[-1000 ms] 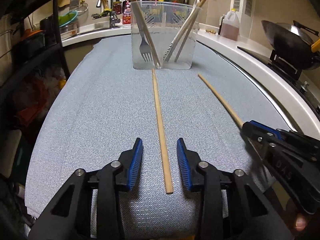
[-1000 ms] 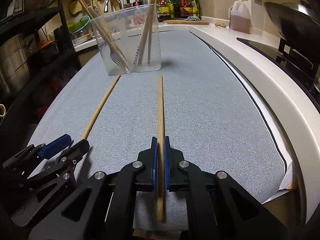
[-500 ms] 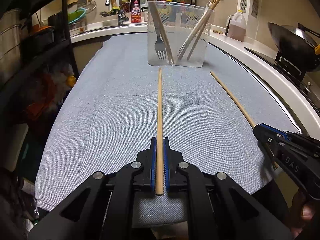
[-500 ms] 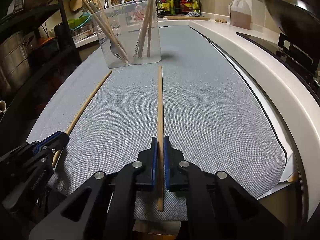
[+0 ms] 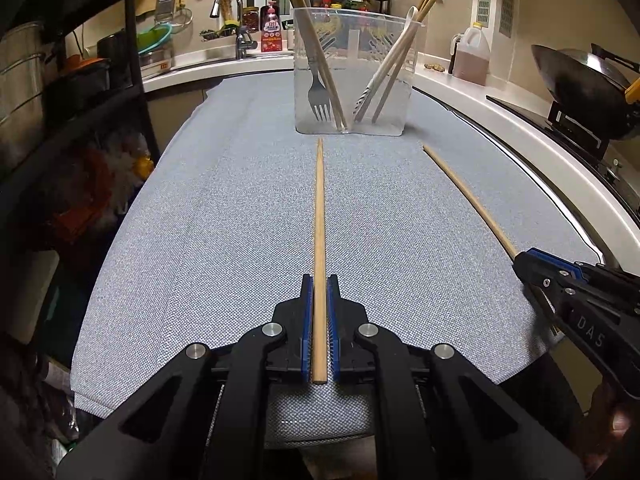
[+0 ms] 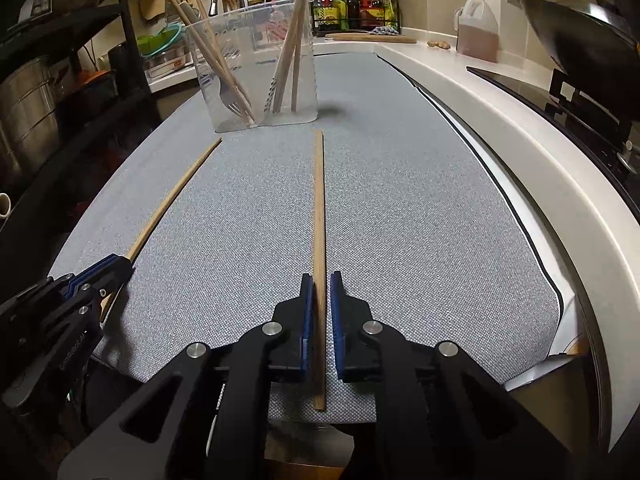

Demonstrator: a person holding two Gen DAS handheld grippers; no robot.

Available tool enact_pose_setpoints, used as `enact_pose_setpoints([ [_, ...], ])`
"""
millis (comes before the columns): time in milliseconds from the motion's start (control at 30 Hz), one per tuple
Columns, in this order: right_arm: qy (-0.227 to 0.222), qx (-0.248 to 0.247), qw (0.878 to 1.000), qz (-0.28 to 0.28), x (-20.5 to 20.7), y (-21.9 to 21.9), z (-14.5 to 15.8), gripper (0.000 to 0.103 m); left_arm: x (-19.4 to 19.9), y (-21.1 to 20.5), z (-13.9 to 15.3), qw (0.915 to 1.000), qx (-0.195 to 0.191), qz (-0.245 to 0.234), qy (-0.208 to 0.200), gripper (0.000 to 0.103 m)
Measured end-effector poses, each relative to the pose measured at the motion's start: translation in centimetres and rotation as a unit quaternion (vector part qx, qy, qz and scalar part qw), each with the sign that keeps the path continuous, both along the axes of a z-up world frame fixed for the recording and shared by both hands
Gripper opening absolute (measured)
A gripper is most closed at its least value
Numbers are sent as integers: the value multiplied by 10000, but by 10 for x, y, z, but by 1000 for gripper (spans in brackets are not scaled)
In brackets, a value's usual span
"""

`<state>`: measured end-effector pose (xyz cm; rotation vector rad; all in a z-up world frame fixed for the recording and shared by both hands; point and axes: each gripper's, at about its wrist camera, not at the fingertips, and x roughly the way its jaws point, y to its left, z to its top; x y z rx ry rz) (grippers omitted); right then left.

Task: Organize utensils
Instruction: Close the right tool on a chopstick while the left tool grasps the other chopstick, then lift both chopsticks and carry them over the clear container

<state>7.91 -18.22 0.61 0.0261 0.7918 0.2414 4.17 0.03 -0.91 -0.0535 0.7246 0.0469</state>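
1. Where the grey mat (image 5: 240,240) ends at twelve o'clock, a clear plastic tub (image 5: 352,76) stands upright on it, split by a wall into two compartments.
2. Seen from the left wrist, the compartment toward nine o'clock holds a metal fork (image 5: 318,92), tines down, and wooden chopsticks leaning beside it.
3. The compartment toward three o'clock holds more chopsticks and a pale utensil with a striped end (image 5: 384,76), all tilted toward one o'clock.
4. A chopstick (image 5: 319,220) lies on the mat pointing at twelve o'clock, its tip just short of the tub; the left gripper (image 5: 319,312) is pinched on its near end, blue pads against the wood.
5. The second chopstick (image 6: 319,220) lies well apart at three o'clock of the first, also aimed toward the tub. It sits between the fingers of the right gripper (image 6: 320,312), whose jaws are opening: the pad toward nine o'clock touches the wood, and a thin gap shows on the other side.
6. Against a second ago, the left gripper has changed most: then its fingers were spread either side of the chopstick, and now they are pressed on it.
7. The right gripper was clamped tight on its chopstick then and has begun to loosen.
8. Both chopsticks lie on the mat as before, and the tub's contents are unchanged.
9. A wok (image 5: 580,80) sits on the stove at two o'clock.
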Motion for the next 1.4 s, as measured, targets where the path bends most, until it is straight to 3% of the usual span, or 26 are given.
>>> enact_pose_setpoints([
  [533,-26,-118,9999,45,-1,3,3,6,-2,0,4,10000,-31,-69,-36,7],
  [933,-373,-51,9993,24,-20,-2,31,6,-23,-4,27,9990,-1,-173,-400,7],
  [1400,-986,-2,9951,58,-31,-10,85,6,-27,4,69,9949,70,-216,-983,7],
])
